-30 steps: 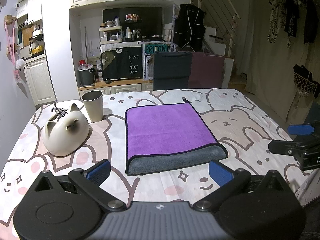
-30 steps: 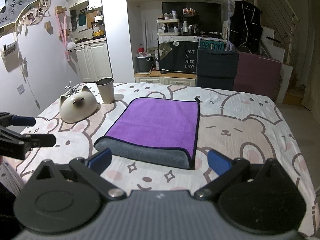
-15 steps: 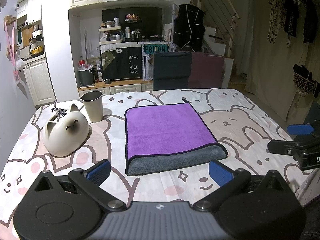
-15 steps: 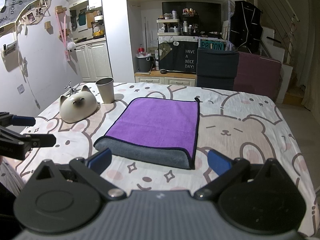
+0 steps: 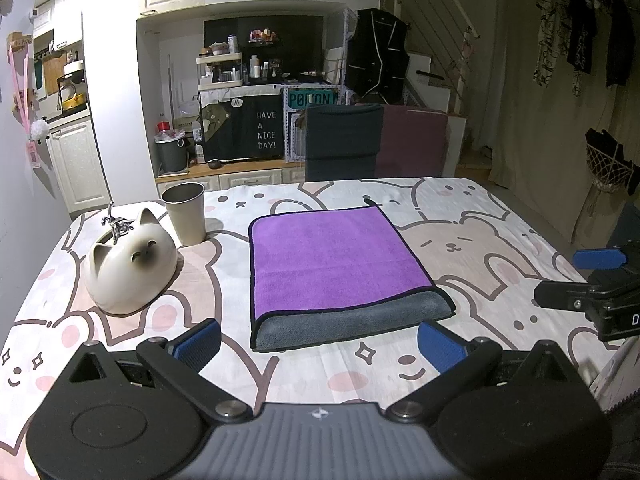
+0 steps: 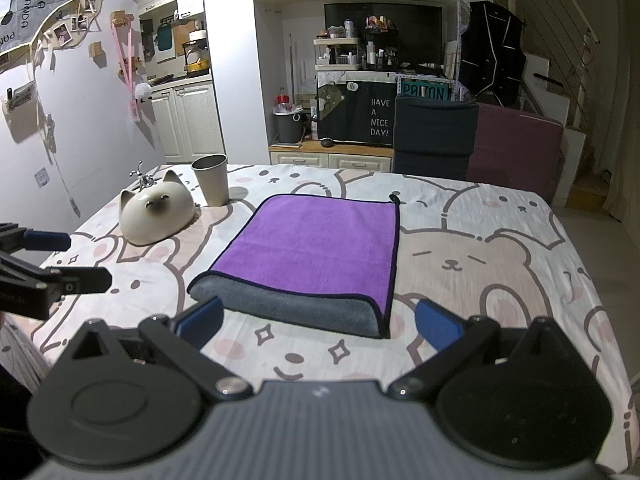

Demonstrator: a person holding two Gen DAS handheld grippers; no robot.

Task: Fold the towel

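A purple towel [image 5: 336, 256] with a grey underside lies folded flat on the bear-print tablecloth, its grey fold edge nearest me; it also shows in the right wrist view [image 6: 316, 248]. My left gripper [image 5: 320, 346] is open and empty, just short of the towel's near edge. My right gripper [image 6: 318, 324] is open and empty, also just short of that edge. In the left wrist view the right gripper [image 5: 592, 284] shows at the right; in the right wrist view the left gripper [image 6: 52, 256] shows at the left.
A cream cat-shaped ceramic bowl [image 5: 128, 268] and a grey cup [image 5: 186, 212] stand left of the towel. Two chairs [image 5: 344, 140] stand behind the table's far edge. The tablecloth [image 5: 480, 240] covers the table to all its edges.
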